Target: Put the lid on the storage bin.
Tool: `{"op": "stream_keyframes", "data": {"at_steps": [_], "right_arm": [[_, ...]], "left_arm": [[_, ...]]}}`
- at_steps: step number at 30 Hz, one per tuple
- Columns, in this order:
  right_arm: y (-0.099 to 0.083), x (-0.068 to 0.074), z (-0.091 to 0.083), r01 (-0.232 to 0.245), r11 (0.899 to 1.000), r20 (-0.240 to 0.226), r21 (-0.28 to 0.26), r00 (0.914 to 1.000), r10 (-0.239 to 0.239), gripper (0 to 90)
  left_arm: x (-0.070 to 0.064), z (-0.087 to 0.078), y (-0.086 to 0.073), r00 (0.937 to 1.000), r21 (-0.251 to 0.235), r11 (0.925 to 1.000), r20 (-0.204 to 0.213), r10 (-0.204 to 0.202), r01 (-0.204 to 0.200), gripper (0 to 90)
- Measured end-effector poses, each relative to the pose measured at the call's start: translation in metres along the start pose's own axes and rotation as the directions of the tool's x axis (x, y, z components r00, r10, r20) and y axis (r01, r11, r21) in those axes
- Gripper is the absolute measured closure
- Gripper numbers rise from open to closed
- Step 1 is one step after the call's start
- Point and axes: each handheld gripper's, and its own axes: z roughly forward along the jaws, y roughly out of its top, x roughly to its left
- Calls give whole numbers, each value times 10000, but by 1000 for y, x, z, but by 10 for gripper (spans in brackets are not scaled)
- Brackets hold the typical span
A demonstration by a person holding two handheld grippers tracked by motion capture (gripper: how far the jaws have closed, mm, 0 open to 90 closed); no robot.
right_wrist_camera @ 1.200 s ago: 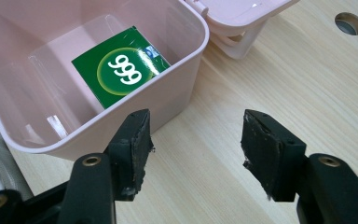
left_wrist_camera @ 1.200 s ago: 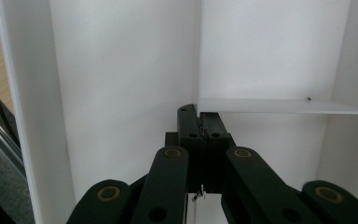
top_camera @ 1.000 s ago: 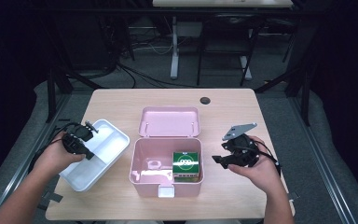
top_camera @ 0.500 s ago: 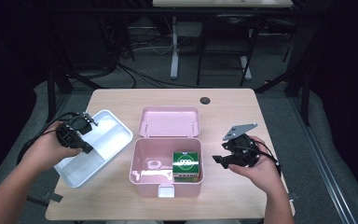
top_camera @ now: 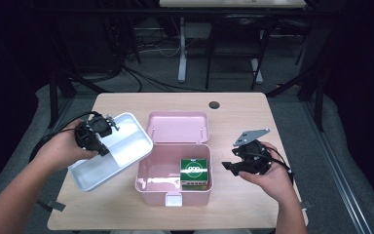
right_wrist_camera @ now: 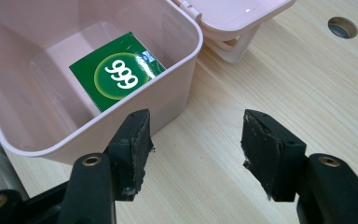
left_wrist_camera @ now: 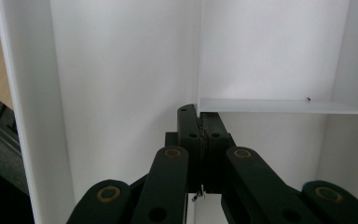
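My left gripper (top_camera: 105,127) is shut on the white tray (top_camera: 126,146) and holds it tilted above the table's left side, just left of the pink box. In the left gripper view the jaws pinch a thin inner wall of the white tray (left_wrist_camera: 121,70) where its divider (left_wrist_camera: 279,106) meets it. The pink box (top_camera: 146,181) stands open at mid-table with its lid (top_camera: 177,127) laid back. A green carton (top_camera: 194,170) marked 999 sits in its right half. My right gripper (top_camera: 230,165) hovers open just right of the box, nothing between its fingers. From the right gripper (right_wrist_camera: 196,135), the green carton (right_wrist_camera: 121,74) lies inside the pink box (right_wrist_camera: 172,105).
A round cable hole (top_camera: 214,105) is in the wooden table (top_camera: 253,112) behind the lid. Bare tabletop lies right of the box around my right gripper. Beyond the table, cables and table legs cross the dark floor.
The left gripper has lifted and turned the white tray, bringing its far corner close to the pink box's lid. The right gripper has stayed in place, open.
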Motion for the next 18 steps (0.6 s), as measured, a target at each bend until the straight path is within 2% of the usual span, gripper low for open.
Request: {"op": "stream_keyframes", "data": {"at_steps": [1,3,8,12,14,16,18], "right_arm": [[0,0,-1,9,9999,-17,172,10000,-9,417],[0,0,-1,14,10000,39,75,10000,-14,417],[-1,-2,0,-64,10000,8,60,10000,64,416],[-1,-2,0,-86,9999,-37,61,10000,86,417],[-1,-2,0,-123,9999,17,90,9999,123,416],[-1,-2,1,-139,9999,-34,26,9999,139,416],[-1,-3,1,-124,9999,-16,62,9999,124,416]], "left_arm": [[-1,0,3,9999,-77,10000,104,27,-26,895],[-2,1,6,9998,-117,9999,179,63,-61,895],[-13,3,21,9973,55,9973,81,730,-731,896],[-18,2,29,9954,-28,9954,105,953,-953,896],[-23,2,38,9924,-59,9926,192,1212,-1211,895],[-26,3,41,9913,-127,9914,190,1305,-1302,896],[-31,4,48,9871,-98,9874,245,1583,-1581,896]]}}
